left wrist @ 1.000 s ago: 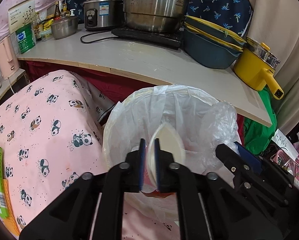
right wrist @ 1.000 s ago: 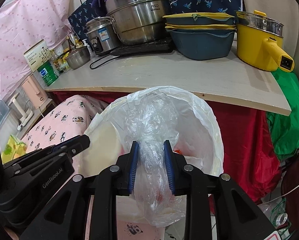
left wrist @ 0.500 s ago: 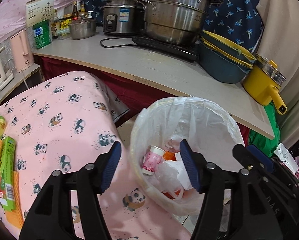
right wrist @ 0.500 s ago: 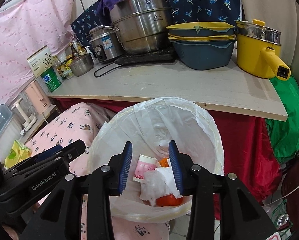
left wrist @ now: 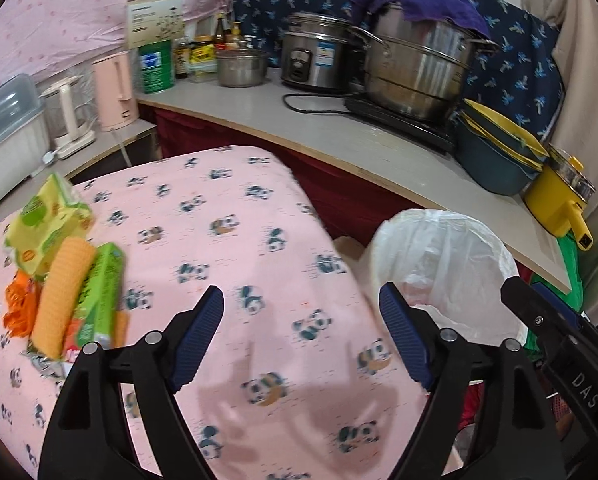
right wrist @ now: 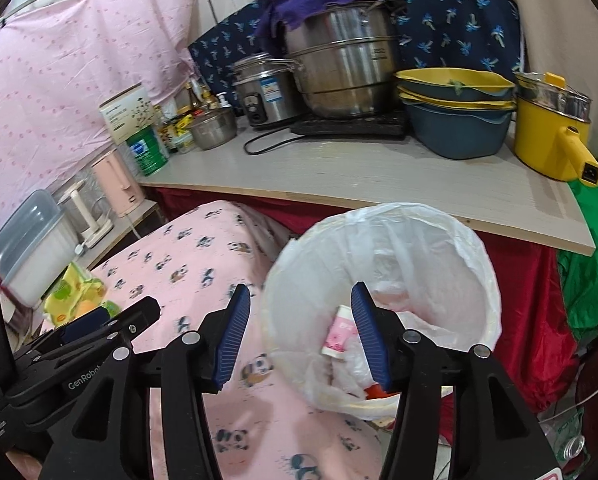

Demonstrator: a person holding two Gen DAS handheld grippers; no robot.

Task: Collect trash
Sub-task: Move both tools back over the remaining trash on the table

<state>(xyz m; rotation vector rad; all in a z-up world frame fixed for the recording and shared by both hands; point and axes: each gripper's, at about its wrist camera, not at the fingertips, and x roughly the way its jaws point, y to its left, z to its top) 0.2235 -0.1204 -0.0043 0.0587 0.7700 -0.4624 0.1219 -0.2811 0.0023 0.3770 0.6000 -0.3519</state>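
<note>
Trash, a blurred heap of yellow, orange and green wrappers (left wrist: 59, 272), lies at nine o'clock on my pink panda-print cloth surface (left wrist: 235, 240). The round white plastic-lined bin (right wrist: 383, 304) at three o'clock holds a pink paper cup (right wrist: 339, 336). My left gripper (left wrist: 301, 336) and right gripper (right wrist: 299, 336) both have jaws spread wide, holding nothing.

Even indoor light, soft shadows; motion blur at nine o'clock (left view), fisheye bending and dark corners.
</note>
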